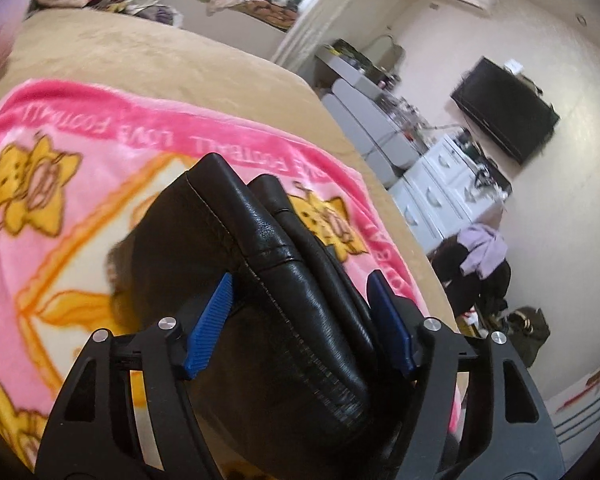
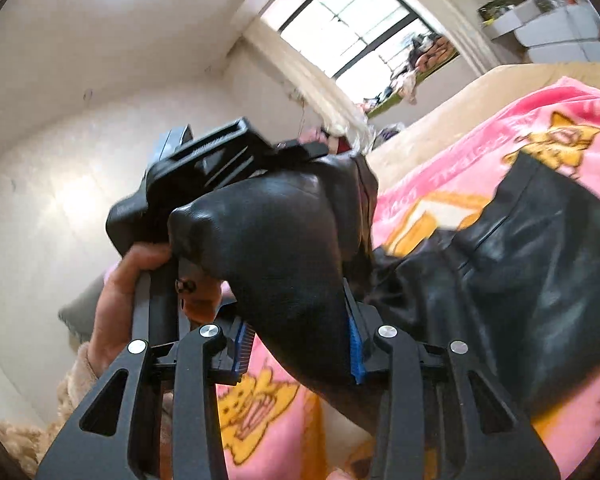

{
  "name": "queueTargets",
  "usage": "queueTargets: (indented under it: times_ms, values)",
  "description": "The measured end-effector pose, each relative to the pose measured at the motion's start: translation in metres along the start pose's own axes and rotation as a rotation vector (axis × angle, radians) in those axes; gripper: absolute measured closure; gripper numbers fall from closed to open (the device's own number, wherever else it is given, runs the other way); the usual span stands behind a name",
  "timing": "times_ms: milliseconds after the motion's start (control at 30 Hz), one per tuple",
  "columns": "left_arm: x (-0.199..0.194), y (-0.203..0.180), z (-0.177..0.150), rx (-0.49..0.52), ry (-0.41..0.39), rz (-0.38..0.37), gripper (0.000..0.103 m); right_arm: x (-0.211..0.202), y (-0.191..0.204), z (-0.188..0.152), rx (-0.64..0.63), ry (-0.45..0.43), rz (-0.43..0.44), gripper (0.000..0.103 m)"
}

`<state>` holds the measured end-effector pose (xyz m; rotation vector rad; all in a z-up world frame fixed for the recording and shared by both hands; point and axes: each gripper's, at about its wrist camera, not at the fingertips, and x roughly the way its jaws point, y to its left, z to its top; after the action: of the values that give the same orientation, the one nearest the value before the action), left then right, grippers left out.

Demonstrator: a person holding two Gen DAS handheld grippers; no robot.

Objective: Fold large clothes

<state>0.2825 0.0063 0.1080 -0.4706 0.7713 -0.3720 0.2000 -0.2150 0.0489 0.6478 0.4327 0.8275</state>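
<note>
Bedding fills the lower part of both views: a pink cartoon blanket (image 1: pixel 60 216) is spread over a beige bedspread (image 1: pixel 148 56). White drawers (image 1: pixel 440 184), a black television (image 1: pixel 504 112) and a window (image 2: pixel 352 16) are seen beyond. A black leather garment (image 1: pixel 276 280) lies partly on the blanket, bunched folds being pinched by the left gripper (image 1: pixel 300 320) and the right gripper (image 2: pixel 300 344). The left gripper's body blocks the right view.
</note>
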Motion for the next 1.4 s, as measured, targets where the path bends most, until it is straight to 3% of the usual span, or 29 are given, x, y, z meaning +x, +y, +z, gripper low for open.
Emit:
queueTargets:
  times_ms: [200,300,433,667,733,800,900,967,1033,1067,1100,1133,1200,1267,1400]
  values:
    - [0.014,-0.033,0.001,0.030,0.013,-0.054,0.038,-0.043,-0.044,0.027,0.069,-0.106,-0.072,0.070]
    - [0.019,-0.028,-0.012,0.049,0.012,0.025,0.035,-0.061,-0.070,0.034,0.110,-0.128,-0.123,0.070]
    - [0.040,-0.007,-0.045,0.044,0.073,0.120,0.032,-0.081,-0.096,0.028,0.160,-0.126,-0.174,0.071]
    - [0.085,0.003,-0.094,0.067,0.216,0.164,0.030,-0.092,-0.135,0.009,0.353,-0.047,-0.198,0.064]
    - [0.089,0.005,-0.099,0.060,0.213,0.163,0.028,-0.097,-0.131,0.010,0.360,-0.005,-0.232,0.056]
    - [0.089,0.009,-0.098,0.048,0.211,0.157,0.026,-0.096,-0.125,0.015,0.326,0.041,-0.314,0.010]
    - [0.085,0.010,-0.096,0.061,0.205,0.168,0.026,-0.090,-0.113,0.028,0.226,0.065,-0.365,0.009]
    - [0.084,0.009,-0.096,0.064,0.205,0.170,0.026,-0.073,-0.115,0.029,0.243,0.140,-0.360,0.007]
    - [0.082,0.008,-0.096,0.065,0.203,0.171,0.026,-0.058,-0.113,0.023,0.228,0.185,-0.368,0.014]
    - [0.080,0.009,-0.096,0.069,0.200,0.176,0.026,-0.048,-0.104,0.019,0.170,0.200,-0.412,0.033]
    - [0.077,0.009,-0.095,0.071,0.196,0.180,0.026,-0.048,-0.099,0.016,0.146,0.200,-0.422,0.044]
    - [0.075,0.010,-0.094,0.074,0.191,0.186,0.026,-0.046,-0.095,0.015,0.161,0.186,-0.378,0.049]
    - [0.069,0.011,-0.090,0.077,0.174,0.194,0.026,-0.048,-0.094,0.011,0.293,0.125,-0.183,0.064]
    - [0.063,0.012,-0.084,0.078,0.154,0.207,0.026,-0.048,-0.093,0.008,0.343,0.087,-0.087,0.065]
    - [0.069,0.013,-0.085,0.093,0.167,0.231,0.024,-0.053,-0.108,-0.013,0.400,0.090,-0.113,0.065]
